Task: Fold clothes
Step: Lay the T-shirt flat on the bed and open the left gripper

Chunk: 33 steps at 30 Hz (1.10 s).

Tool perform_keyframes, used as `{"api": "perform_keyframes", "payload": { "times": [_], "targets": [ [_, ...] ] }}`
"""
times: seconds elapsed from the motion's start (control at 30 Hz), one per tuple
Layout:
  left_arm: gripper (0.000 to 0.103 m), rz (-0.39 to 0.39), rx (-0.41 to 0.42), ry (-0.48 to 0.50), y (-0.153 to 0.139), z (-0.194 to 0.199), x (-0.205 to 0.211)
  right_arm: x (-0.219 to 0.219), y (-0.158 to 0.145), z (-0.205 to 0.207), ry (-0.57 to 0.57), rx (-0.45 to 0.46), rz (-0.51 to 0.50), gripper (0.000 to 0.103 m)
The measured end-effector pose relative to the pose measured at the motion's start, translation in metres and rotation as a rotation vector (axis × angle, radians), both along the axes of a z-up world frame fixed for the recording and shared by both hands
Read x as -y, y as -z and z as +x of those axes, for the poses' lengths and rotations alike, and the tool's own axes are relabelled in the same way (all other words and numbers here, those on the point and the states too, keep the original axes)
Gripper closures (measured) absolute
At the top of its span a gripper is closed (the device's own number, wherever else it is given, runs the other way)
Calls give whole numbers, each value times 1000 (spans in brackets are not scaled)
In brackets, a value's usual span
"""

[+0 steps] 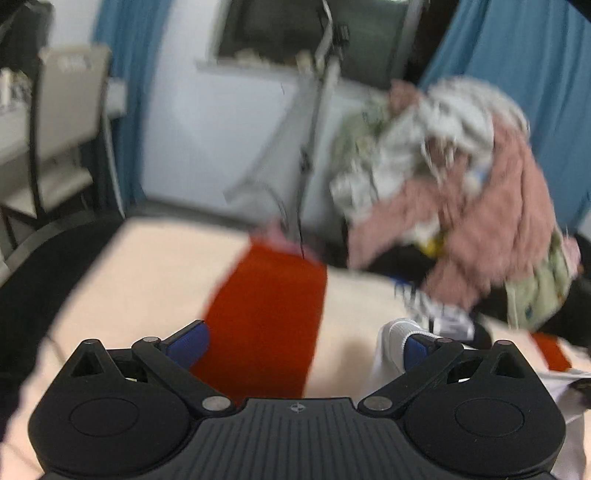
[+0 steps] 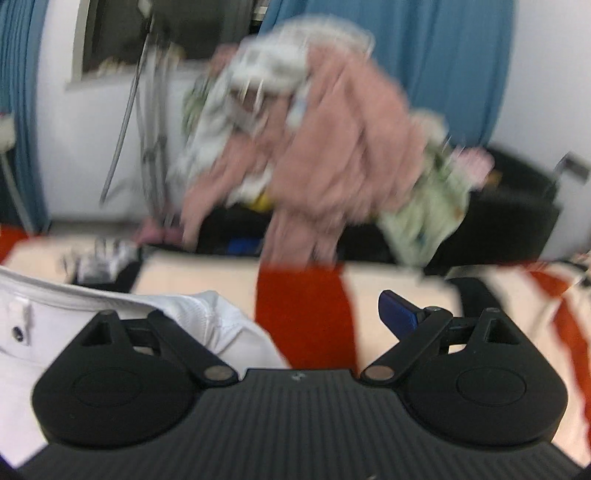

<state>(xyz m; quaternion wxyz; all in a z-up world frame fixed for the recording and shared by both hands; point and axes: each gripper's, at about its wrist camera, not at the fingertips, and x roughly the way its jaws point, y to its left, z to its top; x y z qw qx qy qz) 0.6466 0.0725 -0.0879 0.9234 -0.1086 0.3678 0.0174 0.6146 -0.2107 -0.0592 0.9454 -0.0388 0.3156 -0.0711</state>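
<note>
Both tongs wide open, white garment between them

Your left tongs (image 1: pixel 303 343) and right tongs (image 2: pixel 295 314) hold nothing; the white garment (image 2: pixel 110 317) lies near on the bed (image 1: pixel 129 288). Moving fast, you may pinch only one layer.

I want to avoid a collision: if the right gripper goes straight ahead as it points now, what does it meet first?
Probably the red stripe of the cream cover beneath the open right gripper; the clothes pile lies beyond. Blur makes depth uncertain.

blue curtains (image 1: pixel 535 74), chair (image 1: pixel 62 122), window (image 1: pixel 314 29)
</note>
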Motion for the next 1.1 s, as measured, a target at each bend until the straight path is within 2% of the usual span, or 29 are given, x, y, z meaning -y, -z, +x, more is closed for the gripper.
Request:
{"api": "perform_keyframes", "payload": {
  "times": [0.1, 0.17, 0.23, 0.3, 0.43, 0.5, 0.6, 0.73, 0.93, 1.1],
  "targets": [
    [1, 46, -144, 118, 8, 23, -1, -8, 11, 19, -109, -172, 7, 9],
    [1, 114, -196, 206, 3, 29, 9, -19, 9, 20, -182, -212, -5, 9],
    [1, 143, -197, 275, -11, 21, 14, -26, -1, 9, -215, -199, 6, 9],
    [1, 126, -164, 317, -29, -2, 16, -27, -15, -4, -221, -161, 73, 9],
    [0, 104, -64, 321, -59, -52, 21, -21, -42, -52, -178, -69, 159, 9],
    [1, 81, 1, 310, -74, -89, 20, -21, -56, -88, -164, -9, 166, 9],
    [1, 50, 88, 281, -99, -166, 22, -16, -77, -157, -150, 79, 212, 9],
    [1, 47, 171, 252, -112, -264, 29, -12, -95, -253, -137, 164, 230, 9],
    [1, 65, 201, 281, -110, -407, 28, -20, -100, -388, -151, 256, 251, 9],
    [1, 42, 284, 264, -99, -491, 21, -30, -86, -462, -171, 322, 250, 9]
  ]
}}
